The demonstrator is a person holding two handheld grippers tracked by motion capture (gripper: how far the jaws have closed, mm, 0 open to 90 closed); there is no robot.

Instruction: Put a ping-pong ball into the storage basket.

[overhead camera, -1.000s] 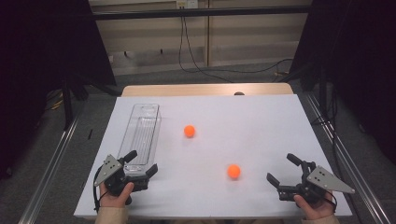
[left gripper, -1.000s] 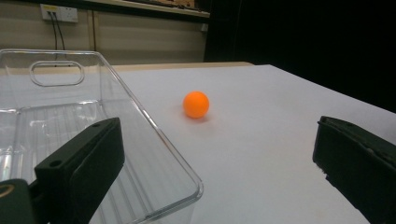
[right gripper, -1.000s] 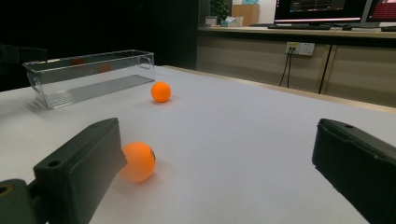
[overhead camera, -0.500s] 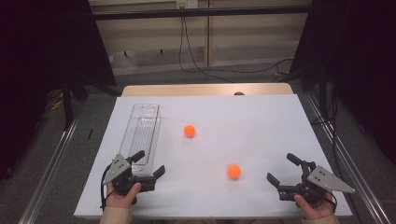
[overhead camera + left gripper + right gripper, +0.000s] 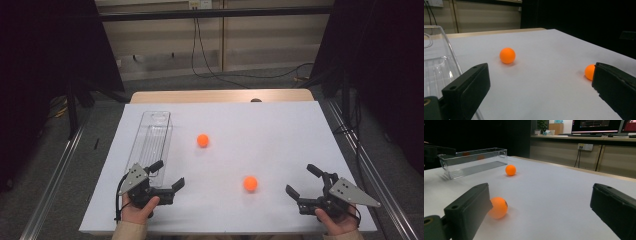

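Observation:
Two orange balls lie on the white table: the far ball (image 5: 202,140) (image 5: 507,55) (image 5: 510,170) near the middle and the near ball (image 5: 250,183) (image 5: 589,72) (image 5: 497,207) toward the front. A clear plastic bin (image 5: 152,140) (image 5: 436,62) (image 5: 474,161) lies lengthwise at the left with nothing in it. My left gripper (image 5: 168,175) (image 5: 539,92) is open at the bin's near end, jaws wide and pointing toward the balls. At the front right my right gripper (image 5: 303,180) (image 5: 541,212) is open too, and the near ball lies just beyond its left jaw.
The white table (image 5: 280,135) ends in a wooden strip at the far edge. A floor cable (image 5: 210,65) and dark curtains lie beyond it. Metal rails run along both sides of the table.
My left gripper has moved right and forward along the bin's near end, turning toward the balls. The right gripper and both balls have stayed put.

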